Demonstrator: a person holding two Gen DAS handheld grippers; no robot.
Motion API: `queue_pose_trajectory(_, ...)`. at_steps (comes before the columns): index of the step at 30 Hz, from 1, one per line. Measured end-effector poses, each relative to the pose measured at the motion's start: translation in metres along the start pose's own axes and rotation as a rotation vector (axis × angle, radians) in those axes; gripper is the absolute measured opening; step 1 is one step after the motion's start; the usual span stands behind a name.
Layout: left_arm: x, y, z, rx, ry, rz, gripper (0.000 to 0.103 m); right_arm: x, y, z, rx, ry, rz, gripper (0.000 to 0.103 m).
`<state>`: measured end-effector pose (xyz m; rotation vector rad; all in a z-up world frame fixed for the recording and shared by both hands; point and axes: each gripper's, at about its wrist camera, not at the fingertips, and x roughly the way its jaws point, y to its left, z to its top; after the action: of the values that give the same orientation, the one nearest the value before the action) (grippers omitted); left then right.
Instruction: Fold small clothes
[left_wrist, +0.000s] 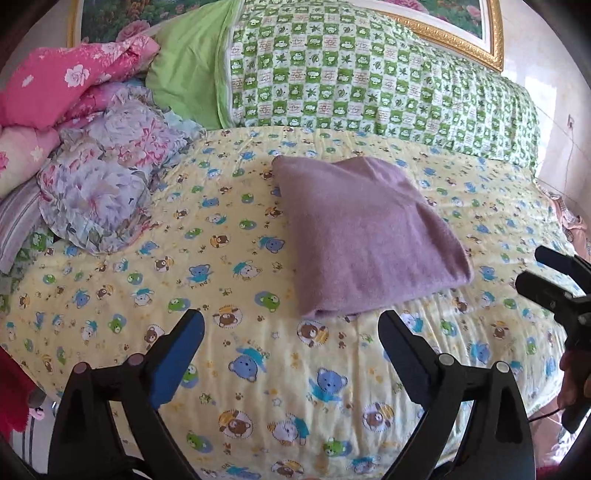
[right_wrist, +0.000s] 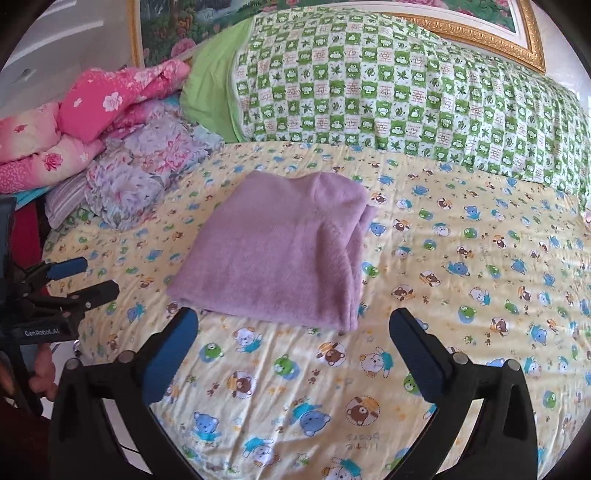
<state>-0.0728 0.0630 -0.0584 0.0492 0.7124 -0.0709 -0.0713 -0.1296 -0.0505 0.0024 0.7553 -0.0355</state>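
Folded purple cloth (left_wrist: 365, 236) lies on the bedsheet (left_wrist: 258, 369) (both grippers' fingers wide, empty).

Lilac garment (left_wrist: 364, 236); yellow bear-print sheet (left_wrist: 258, 354); green-white checked quilt (left_wrist: 354, 70).

Left wrist view: sits on the left gripper (left_wrist: 291, 328), looks forward and downward along its two fingers across the bear-print bedsheet (left_wrist: 258, 369) toward the green checked quilt (left_wrist: 351, 74) and gilt picture frame (left_wrist: 461, 44). The folded purple garment (left_wrist: 365, 236) lies close ahead, slightly right of centre.

Right wrist view: same tilt and heading from the right gripper (right_wrist: 291, 328), garment left of centre.

Shared: sheet, garment, quilt, floral bedding pile (left_wrist: 99, 192). Each view catches the other gripper at its inner edge.
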Motion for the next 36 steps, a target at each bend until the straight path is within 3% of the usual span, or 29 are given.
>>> queue_pose_trajectory(8, 0.039, -0.015, 0.012, 0.021, 0.000, -0.009, 0.096, 0.044, 0.009, 0.001, -0.017, 0.063, -0.024, 0.103)
queue_pose_trajectory(16, 0.077, -0.018, 0.011, 0.023, 0.049, 0.022, 0.096, 0.067, 0.017, -0.003, -0.068, 0.103, -0.045, 0.103)
queue_pose_trajectory(21, 0.095, -0.011, 0.007, -0.002, 0.092, 0.048, 0.096, 0.076, 0.009, -0.005, -0.027, 0.115, -0.038, 0.103)
queue_pose_trajectory(29, 0.102, -0.007, 0.007, -0.024, 0.105, 0.045, 0.096, 0.085, -0.006, -0.004, 0.071, 0.100, -0.008, 0.103)
queue_pose_trajectory(36, 0.101, -0.014, 0.010, -0.015, 0.102, 0.027, 0.096, 0.086, -0.002, -0.003, 0.053, 0.090, 0.003, 0.103)
